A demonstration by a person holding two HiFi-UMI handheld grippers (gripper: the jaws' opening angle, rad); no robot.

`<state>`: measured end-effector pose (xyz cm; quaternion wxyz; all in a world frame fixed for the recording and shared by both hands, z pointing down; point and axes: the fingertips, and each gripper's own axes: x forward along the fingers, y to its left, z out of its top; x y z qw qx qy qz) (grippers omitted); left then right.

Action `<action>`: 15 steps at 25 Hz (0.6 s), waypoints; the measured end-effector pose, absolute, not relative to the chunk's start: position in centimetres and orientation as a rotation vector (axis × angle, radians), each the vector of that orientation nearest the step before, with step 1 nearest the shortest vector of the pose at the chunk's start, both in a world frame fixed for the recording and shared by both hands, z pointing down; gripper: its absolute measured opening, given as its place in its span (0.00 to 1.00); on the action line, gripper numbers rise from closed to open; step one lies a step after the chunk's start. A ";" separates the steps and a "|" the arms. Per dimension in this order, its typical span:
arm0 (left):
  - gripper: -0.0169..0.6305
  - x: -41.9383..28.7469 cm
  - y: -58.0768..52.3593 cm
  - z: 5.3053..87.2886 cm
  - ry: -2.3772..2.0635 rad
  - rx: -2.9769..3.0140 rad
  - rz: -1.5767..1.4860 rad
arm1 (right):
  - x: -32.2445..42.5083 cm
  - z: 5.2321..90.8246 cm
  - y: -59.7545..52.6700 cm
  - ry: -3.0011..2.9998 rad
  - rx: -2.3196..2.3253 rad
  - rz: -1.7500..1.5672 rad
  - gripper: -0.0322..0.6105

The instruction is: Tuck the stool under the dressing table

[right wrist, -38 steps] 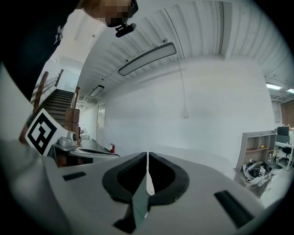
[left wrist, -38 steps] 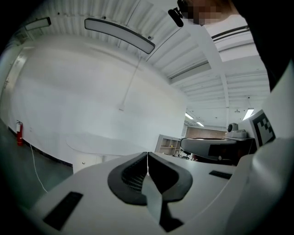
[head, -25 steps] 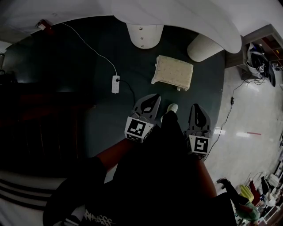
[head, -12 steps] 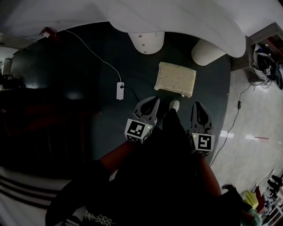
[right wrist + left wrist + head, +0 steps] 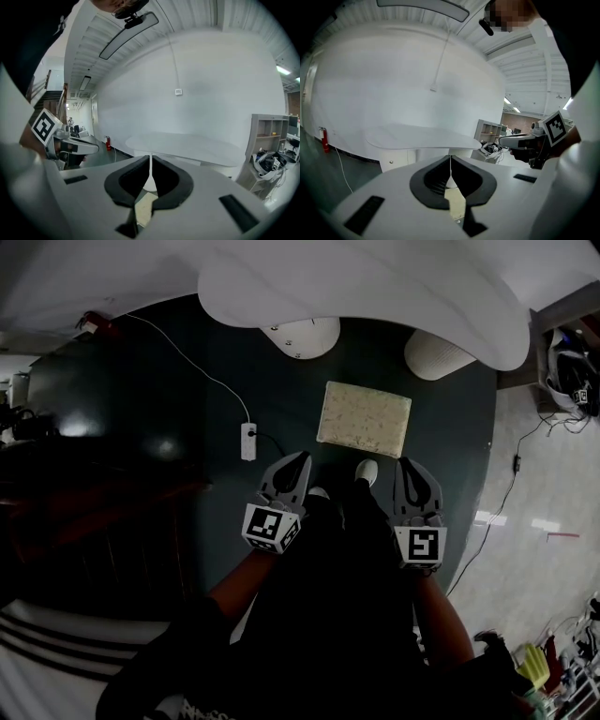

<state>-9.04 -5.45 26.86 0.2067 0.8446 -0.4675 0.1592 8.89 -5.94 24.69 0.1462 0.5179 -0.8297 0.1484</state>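
The stool (image 5: 364, 418), a low seat with a cream cushion, stands on the dark floor just in front of the white dressing table (image 5: 356, 296). Both grippers hover side by side short of the stool's near edge. My left gripper (image 5: 301, 458) sits off its near left corner and my right gripper (image 5: 413, 464) off its near right corner. Both are shut with nothing between the jaws. In the left gripper view the jaws (image 5: 450, 158) meet, and the cushion (image 5: 455, 202) shows below them under the table top (image 5: 422, 138). The right gripper view shows the same: shut jaws (image 5: 150, 157), cushion (image 5: 145, 206), table top (image 5: 187, 143).
Two white table pedestals (image 5: 300, 334) (image 5: 436, 352) flank the space behind the stool. A white power strip (image 5: 247, 442) with its cable lies left of the stool. My shoe (image 5: 367, 471) is between the grippers. A shelf unit (image 5: 567, 371) stands right, a fire extinguisher (image 5: 94, 322) far left.
Both grippers have moved forward and lower toward the stool, spreading a little apart. The stool now lies closer to their tips. Both stay shut.
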 end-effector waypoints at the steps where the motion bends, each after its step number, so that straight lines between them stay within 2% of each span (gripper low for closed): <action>1: 0.05 -9.1 -5.9 28.0 -1.310 2.340 0.448 | 9.0 26.0 -6.6 -2.375 1.477 0.423 0.11; 15: 0.05 -7.9 -6.2 43.8 -1.248 2.245 0.429 | 16.1 44.7 -7.3 -2.110 1.632 0.712 0.11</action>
